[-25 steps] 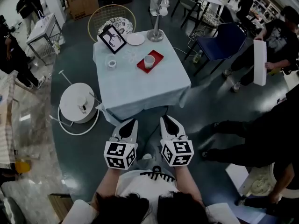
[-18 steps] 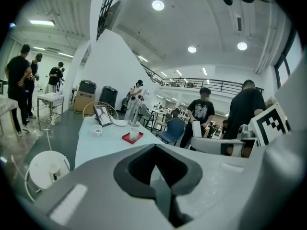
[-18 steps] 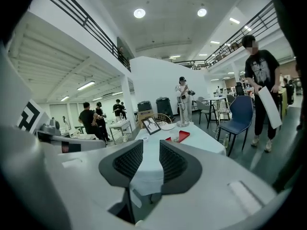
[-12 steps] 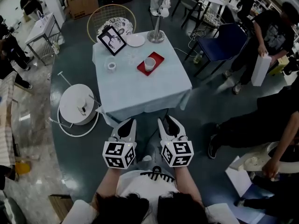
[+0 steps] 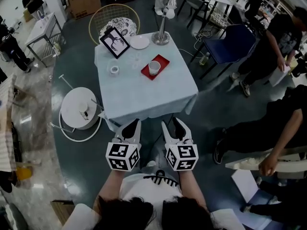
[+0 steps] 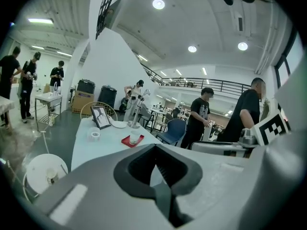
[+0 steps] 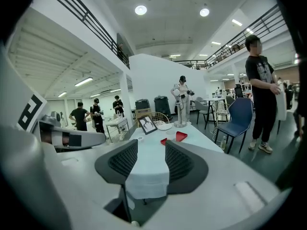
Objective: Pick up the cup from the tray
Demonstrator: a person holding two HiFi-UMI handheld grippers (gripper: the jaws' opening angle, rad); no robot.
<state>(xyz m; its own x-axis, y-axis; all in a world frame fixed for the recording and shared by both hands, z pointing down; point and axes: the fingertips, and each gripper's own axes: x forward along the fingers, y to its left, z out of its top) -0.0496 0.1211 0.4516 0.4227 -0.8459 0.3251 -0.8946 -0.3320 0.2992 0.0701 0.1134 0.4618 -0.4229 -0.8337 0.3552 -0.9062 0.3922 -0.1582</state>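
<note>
A white cup [image 5: 153,67] stands upright on a red tray [image 5: 160,61] at the far side of a table with a pale blue cloth [image 5: 144,92]. Both grippers are held low in front of the table's near edge, well short of the tray. My left gripper [image 5: 130,128] has its jaws together and holds nothing. My right gripper [image 5: 173,127] is open and empty. In the left gripper view the cup [image 6: 135,137] and tray [image 6: 128,142] show small, beyond the left gripper [image 6: 160,176]. In the right gripper view the tray [image 7: 181,136] shows past the right gripper [image 7: 146,162].
On the table also stand a framed picture [image 5: 114,40], a white plate [image 5: 139,41], a lamp base [image 5: 160,36] and a small white ring [image 5: 114,69]. A round white stand [image 5: 79,104] sits left of the table, a blue chair [image 5: 230,42] right. People [image 5: 268,128] move about at the right.
Both grippers have stayed almost still below the table's edge. The people at the right have walked and shifted. The cup and tray have not moved.
</note>
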